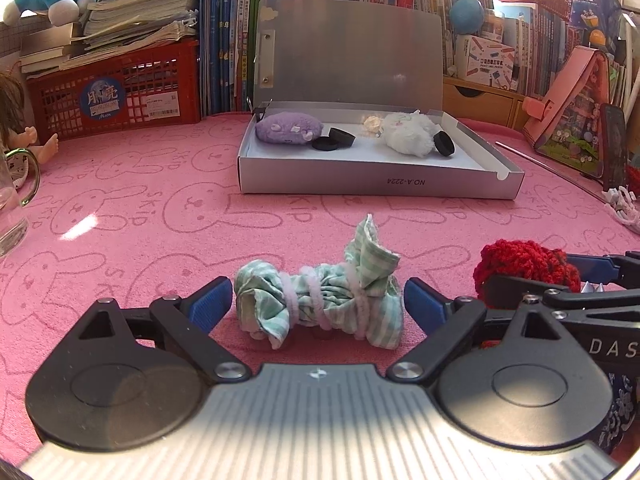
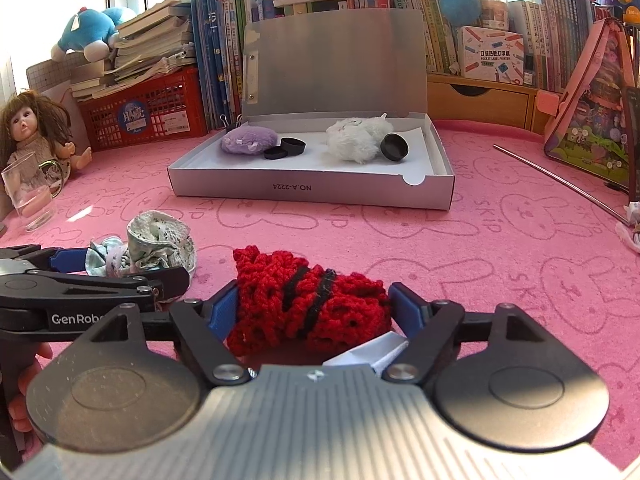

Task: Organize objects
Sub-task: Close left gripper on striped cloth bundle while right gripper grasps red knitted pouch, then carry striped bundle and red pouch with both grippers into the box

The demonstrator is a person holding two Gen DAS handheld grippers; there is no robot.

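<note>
A green-and-white checked cloth bundle (image 1: 320,300) tied with pale cord lies on the pink mat between the fingers of my left gripper (image 1: 318,304); the jaws stand open with small gaps on both sides. It also shows in the right wrist view (image 2: 152,246). A red crocheted bundle (image 2: 308,304) with black stripes sits between the fingers of my right gripper (image 2: 314,308), whose pads touch it on both sides. It also shows in the left wrist view (image 1: 524,266). An open grey box (image 2: 312,188) stands ahead, holding a purple plush (image 2: 244,140), a white plush (image 2: 356,140) and black caps (image 2: 292,146).
A glass cup (image 2: 30,196) and a doll (image 2: 36,128) stand at the left. A red basket (image 2: 148,112), books and plush toys line the back. A metal rod (image 2: 560,180) and a pink case (image 2: 592,120) lie right. White paper (image 2: 372,354) sits under the red bundle.
</note>
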